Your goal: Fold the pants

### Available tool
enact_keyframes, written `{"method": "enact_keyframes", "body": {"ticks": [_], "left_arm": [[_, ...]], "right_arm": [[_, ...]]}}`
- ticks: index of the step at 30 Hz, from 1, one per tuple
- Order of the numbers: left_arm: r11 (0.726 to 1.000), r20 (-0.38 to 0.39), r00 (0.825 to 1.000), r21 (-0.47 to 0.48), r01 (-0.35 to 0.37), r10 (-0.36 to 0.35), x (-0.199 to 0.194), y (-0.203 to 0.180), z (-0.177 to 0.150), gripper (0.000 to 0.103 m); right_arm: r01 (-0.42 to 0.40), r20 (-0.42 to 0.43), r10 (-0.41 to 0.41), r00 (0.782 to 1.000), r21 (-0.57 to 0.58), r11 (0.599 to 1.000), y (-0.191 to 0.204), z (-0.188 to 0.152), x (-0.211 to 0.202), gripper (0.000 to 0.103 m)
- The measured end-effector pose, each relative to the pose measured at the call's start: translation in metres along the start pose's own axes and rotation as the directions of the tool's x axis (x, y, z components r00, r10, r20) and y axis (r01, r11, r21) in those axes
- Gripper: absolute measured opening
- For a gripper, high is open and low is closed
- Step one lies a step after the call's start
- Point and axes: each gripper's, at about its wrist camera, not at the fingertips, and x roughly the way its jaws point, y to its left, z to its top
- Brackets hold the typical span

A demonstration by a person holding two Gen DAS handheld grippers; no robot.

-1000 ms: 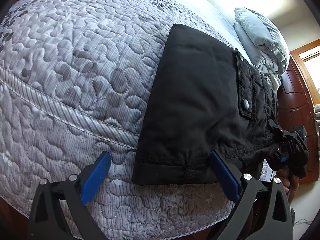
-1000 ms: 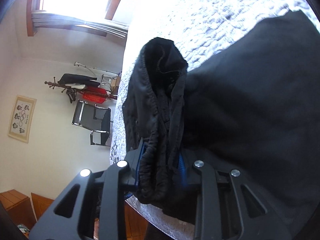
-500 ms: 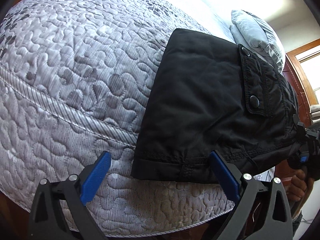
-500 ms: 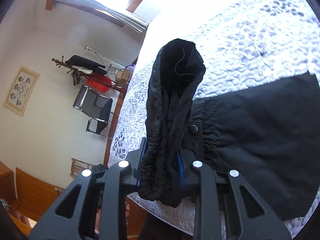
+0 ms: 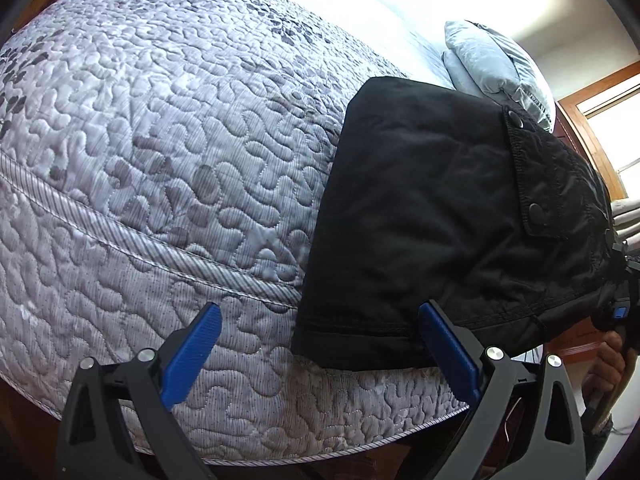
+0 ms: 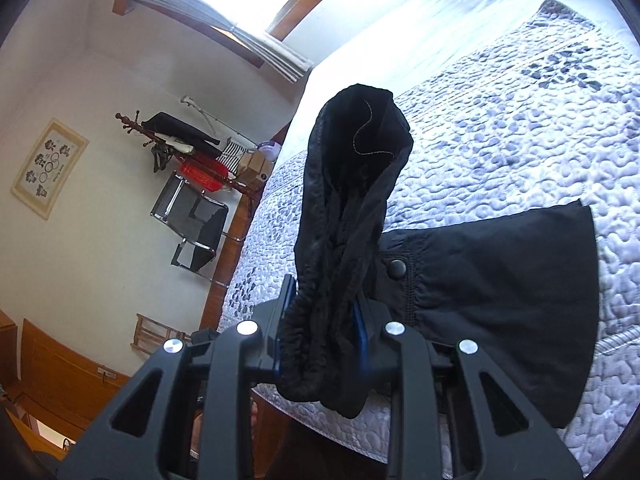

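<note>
Black pants (image 5: 420, 208) lie at the bed (image 5: 160, 140) edge; right gripper (image 6: 320, 320) pinches their gathered waistband to fold it; left gripper (image 5: 320, 344) jaws spread, empty.

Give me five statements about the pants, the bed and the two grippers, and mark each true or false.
1. The right gripper is shut on a bunched part of the black pants. True.
2. The left gripper is clamped on the pants. False: its jaws stand wide open, with only a corner of the hem between them.
3. The pants lie on a quilted grey bedspread. True.
4. The pants are blue denim. False: they are black, with snap buttons.
5. A pillow lies at the far end of the bed. True.
</note>
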Motion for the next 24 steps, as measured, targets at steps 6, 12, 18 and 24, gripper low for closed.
{"method": "enact_keyframes", "body": {"ticks": [6, 12, 18, 24], "left_arm": [[1.0, -0.017, 1.0, 0.025, -0.001, 0.002, 0.007, -0.013, -0.004, 0.099], [0.999, -0.035, 0.999, 0.051, -0.003, 0.005, 0.013, -0.024, -0.007, 0.099], [0.998, -0.044, 0.999, 0.063, -0.011, 0.014, 0.015, -0.03, -0.009, 0.099], [0.997, -0.056, 0.998, 0.072, -0.016, 0.02, 0.018, -0.034, -0.011, 0.099]], "right_arm": [[0.035, 0.022, -0.036, 0.999, 0.031, 0.999, -0.024, -0.004, -0.022, 0.025], [0.061, 0.025, -0.064, 0.998, 0.089, 0.994, -0.055, -0.012, -0.029, 0.025], [0.086, 0.023, -0.091, 0.996, 0.16, 0.983, -0.094, -0.022, -0.031, 0.025], [0.104, 0.015, -0.111, 0.994, 0.254, 0.962, -0.14, -0.034, -0.023, 0.025]]}}
